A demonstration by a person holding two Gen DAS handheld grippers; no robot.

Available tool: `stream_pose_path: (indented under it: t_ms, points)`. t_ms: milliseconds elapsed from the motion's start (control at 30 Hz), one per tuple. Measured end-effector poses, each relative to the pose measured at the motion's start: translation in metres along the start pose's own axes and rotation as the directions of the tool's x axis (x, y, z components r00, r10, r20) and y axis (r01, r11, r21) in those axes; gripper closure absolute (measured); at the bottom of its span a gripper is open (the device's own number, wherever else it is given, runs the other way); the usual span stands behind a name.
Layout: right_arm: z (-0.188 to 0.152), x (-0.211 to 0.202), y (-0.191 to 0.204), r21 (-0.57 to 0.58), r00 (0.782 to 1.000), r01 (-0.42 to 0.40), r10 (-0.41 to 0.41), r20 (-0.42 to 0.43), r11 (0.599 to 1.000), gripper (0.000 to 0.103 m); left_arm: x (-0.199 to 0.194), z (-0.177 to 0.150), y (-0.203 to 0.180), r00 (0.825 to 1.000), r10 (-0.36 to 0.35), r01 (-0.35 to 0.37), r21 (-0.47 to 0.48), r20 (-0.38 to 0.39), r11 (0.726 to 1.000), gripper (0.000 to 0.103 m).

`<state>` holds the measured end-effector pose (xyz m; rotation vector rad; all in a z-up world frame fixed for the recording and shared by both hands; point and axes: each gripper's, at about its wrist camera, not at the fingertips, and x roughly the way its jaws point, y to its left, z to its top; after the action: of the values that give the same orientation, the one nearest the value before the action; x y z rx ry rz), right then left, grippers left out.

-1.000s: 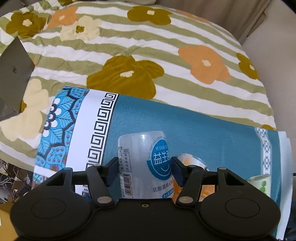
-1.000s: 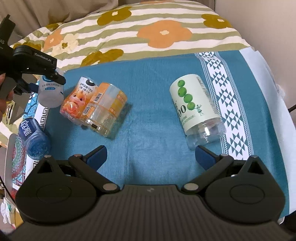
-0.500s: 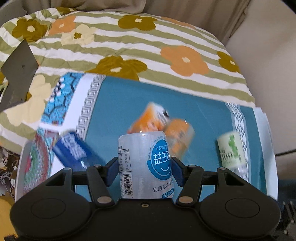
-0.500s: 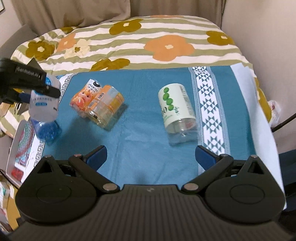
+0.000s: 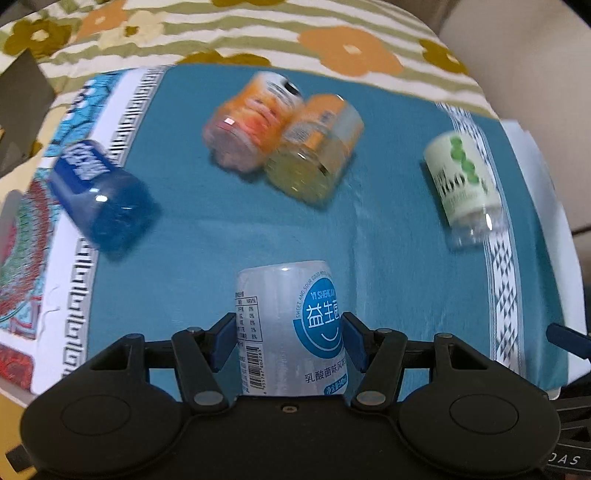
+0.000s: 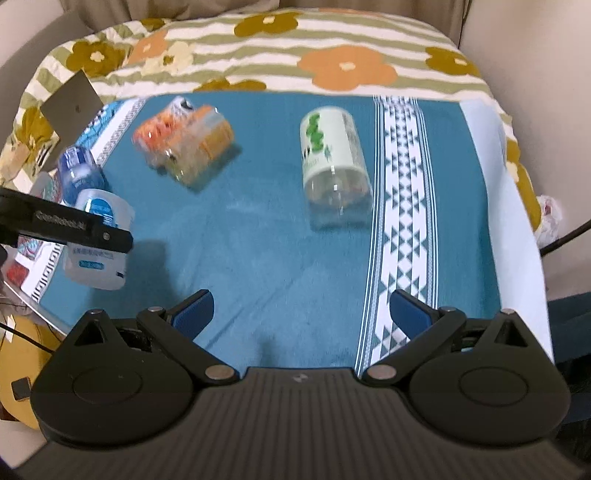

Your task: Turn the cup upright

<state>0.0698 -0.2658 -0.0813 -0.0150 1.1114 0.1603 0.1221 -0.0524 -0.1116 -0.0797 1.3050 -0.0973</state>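
The left claw point(image 5: 289, 341) is clamped on the frosted white plastic cup with a round blue label point(image 5: 290, 325), its blue pads pressed to either side of the cup's body. From the right wrist view the same cup point(image 6: 98, 240) hangs in that claw above the near left corner of the teal patterned cloth point(image 6: 280, 258), tilted and not touching it. A second ago the left camera saw mostly the flowered, striped bedspread point(image 5: 258, 33) behind the cup; now it looks down on the whole cloth, so the claw has lifted and pitched forward while the grip on the cup stayed the same.

The right claw point(image 6: 301, 310) hangs over the near edge of the cloth, spread wide and empty, as it was a second ago, though its view has drawn back to take in more of the bed.

On the cloth, all lying on their sides: a blue translucent plastic cup point(image 5: 98, 195) on the cloth's far left border, a pair of orange-labelled clear cups point(image 5: 284, 136) touching each other near the far middle, and a pale green-labelled clear cup point(image 5: 461, 184) towards the right, beside the white geometric band. A dark grey square card point(image 6: 72, 105) lies on the bedspread, just past the cloth's far left corner.
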Motion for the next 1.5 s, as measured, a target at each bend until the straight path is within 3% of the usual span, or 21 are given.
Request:
stream_pose_path:
  t_ms: [333, 567, 767, 1167, 1267, 1367, 1500]
  points:
    - [-0.012, 0.012, -0.012, 0.096, 0.999, 0.028, -0.024, -0.040, 0.995, 0.000, 0.025, -0.001, -0.022, 0.999, 0.031, -0.029, 0.151, -0.011, 0.988, 0.037]
    - [-0.015, 0.009, -0.018, 0.132, 0.998, 0.053, -0.049, -0.034, 0.990, 0.000, 0.026, -0.004, -0.025, 0.999, 0.034, -0.032, 0.178, -0.007, 0.984, 0.035]
    - [-0.017, 0.006, -0.017, 0.144, 0.998, 0.055, -0.051, -0.030, 0.988, 0.000, 0.025, -0.008, -0.024, 1.000, 0.010, -0.008, 0.181, -0.009, 0.983, 0.009]
    - [-0.016, -0.001, -0.010, 0.150, 0.998, 0.065, -0.062, -0.021, 0.987, 0.000, 0.003, -0.020, -0.017, 1.000, -0.018, 0.013, 0.178, 0.026, 0.984, 0.007]
    - [-0.010, -0.009, -0.009, 0.147, 0.998, 0.067, -0.066, -0.005, 0.987, 0.000, -0.012, -0.028, -0.009, 0.998, -0.031, 0.023, 0.170, 0.049, 0.985, 0.000]
    - [0.000, -0.015, -0.007, 0.151, 0.999, 0.032, -0.033, 0.001, 0.988, 0.000, -0.029, -0.036, 0.003, 0.997, -0.044, 0.033, 0.155, 0.068, 0.987, 0.000]
    - [0.018, -0.019, 0.000, 0.184, 0.997, -0.069, 0.072, -0.009, 0.980, 0.000, -0.045, -0.046, 0.027, 0.995, -0.028, 0.018, 0.110, 0.094, 0.994, 0.000]
